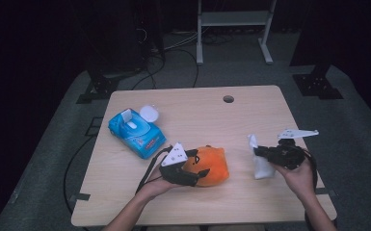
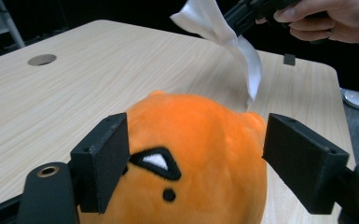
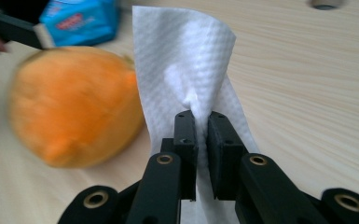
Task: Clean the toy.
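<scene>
Fingers (image 3: 186,135) of right gripper (image 3: 202,135) clenched on white wipe (image 3: 182,60); left gripper (image 2: 193,158) spread around orange plush (image 2: 200,149), at wipe's 9 o'clock. Steady plush, wipe gently.

Fuzzy orange plush toy (image 2: 200,140), embossed white paper tissue (image 3: 186,65), matt pale wood table (image 1: 197,115).

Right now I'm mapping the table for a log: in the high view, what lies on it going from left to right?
Wipes pack → left gripper → orange plush → white tissue → right gripper.
</scene>
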Demonstrator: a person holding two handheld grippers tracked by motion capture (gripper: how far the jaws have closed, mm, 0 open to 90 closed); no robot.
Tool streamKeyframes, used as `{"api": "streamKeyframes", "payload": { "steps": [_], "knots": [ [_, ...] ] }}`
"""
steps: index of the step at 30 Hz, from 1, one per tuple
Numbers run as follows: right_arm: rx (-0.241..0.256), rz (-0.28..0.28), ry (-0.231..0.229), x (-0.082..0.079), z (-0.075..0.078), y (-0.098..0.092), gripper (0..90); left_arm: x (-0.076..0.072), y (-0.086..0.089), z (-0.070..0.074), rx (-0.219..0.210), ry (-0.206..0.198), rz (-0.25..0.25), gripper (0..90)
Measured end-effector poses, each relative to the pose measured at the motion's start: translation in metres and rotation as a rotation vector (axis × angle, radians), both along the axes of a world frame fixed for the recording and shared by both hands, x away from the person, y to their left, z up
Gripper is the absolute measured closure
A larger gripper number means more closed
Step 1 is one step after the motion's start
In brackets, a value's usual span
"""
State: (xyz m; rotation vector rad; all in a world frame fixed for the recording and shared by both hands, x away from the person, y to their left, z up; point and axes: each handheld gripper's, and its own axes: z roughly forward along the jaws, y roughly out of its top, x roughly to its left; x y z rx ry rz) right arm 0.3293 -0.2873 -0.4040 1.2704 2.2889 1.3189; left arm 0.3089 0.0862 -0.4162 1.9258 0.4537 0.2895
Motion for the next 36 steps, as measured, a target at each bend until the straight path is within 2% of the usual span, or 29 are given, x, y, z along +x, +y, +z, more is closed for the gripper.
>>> {"api": "streamKeyframes", "payload": {
  "steps": [5, 8, 17, 21, 28, 36],
  "knots": [
    [-0.031, -0.072, 0.015, 0.005, -0.005, -0.027, 81.9, -0.001, 0.013, 0.001, -0.004, 0.004, 0.029, 19.7],
    [-0.009, -0.098, 0.032, 0.008, -0.012, -0.037, 81.9, -0.002, 0.020, 0.001, -0.004, 0.010, 0.047, 19.3],
    [-0.059, -0.164, 0.057, 0.018, -0.031, -0.049, 80.8, -0.005, 0.041, 0.000, 0.000, 0.016, 0.094, 18.4],
    [-0.059, -0.174, 0.064, 0.021, -0.033, -0.051, 78.1, -0.005, 0.049, -0.001, -0.001, 0.021, 0.116, 17.7],
    [-0.033, -0.183, 0.049, 0.025, -0.033, -0.053, 68.0, -0.004, 0.063, -0.006, 0.014, 0.032, 0.149, 16.4],
    [-0.038, -0.155, 0.036, 0.027, -0.027, -0.048, 60.1, -0.005, 0.073, -0.006, 0.012, 0.039, 0.177, 14.8]
  ]
}}
